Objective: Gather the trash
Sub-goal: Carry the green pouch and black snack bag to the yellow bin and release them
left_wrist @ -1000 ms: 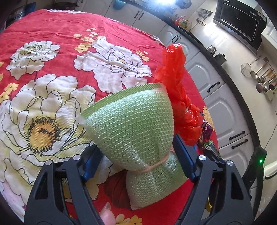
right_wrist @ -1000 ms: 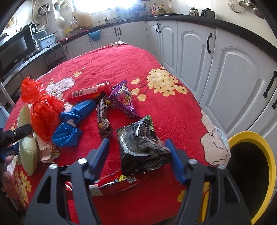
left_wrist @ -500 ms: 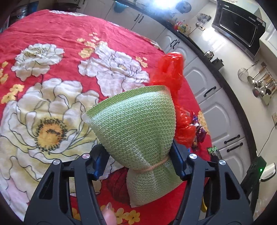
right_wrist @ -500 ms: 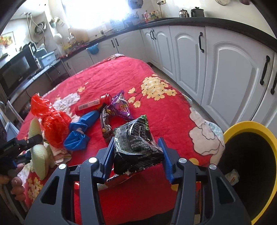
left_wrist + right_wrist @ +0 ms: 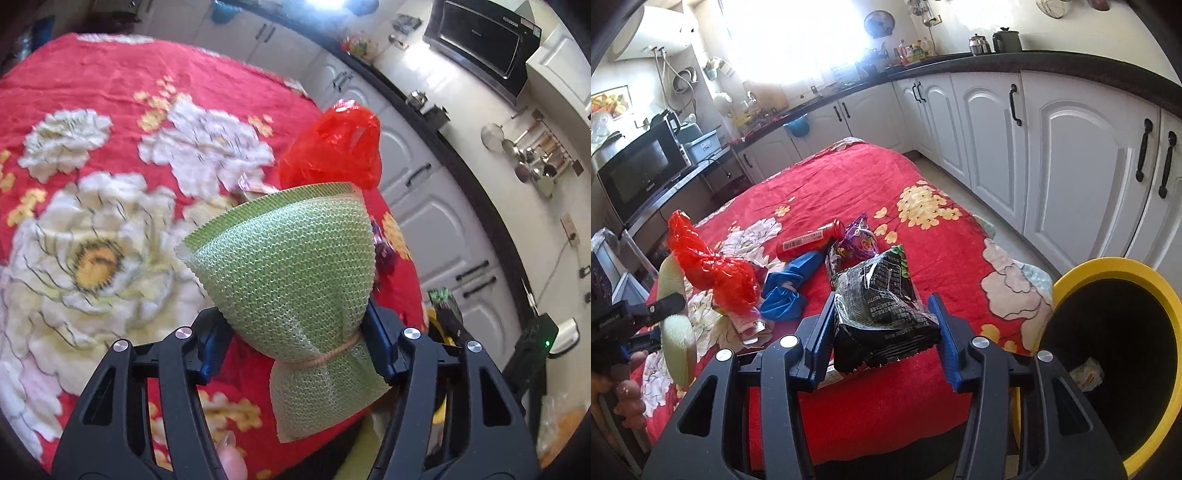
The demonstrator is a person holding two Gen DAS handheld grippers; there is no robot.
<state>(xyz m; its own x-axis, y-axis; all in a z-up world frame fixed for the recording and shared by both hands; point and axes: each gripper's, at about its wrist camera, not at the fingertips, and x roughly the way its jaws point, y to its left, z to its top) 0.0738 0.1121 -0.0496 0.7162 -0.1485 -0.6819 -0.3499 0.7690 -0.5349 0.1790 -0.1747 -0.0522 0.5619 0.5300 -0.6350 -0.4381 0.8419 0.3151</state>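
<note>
Currently the left gripper (image 5: 295,332) has its fingers clamped on a green mesh scrubber pad tied with a rubber band (image 5: 295,269), held above the red floral-cloth surface (image 5: 110,110). Right gripper (image 5: 882,332) fingers grip a crumpled black snack wrapper (image 5: 882,302), left of the yellow-rimmed black bin (image 5: 1108,269). A red plastic bag (image 5: 713,269) lies far left.

You're in a home kitchen: white cabinets (image 5: 1067,155) under a dark counter (image 5: 1052,61) ahead-right of your right jaws, a microwave (image 5: 639,170) far left, kettles (image 5: 1006,40) up top, ladles (image 5: 535,158) hanging right of your left jaws.
</note>
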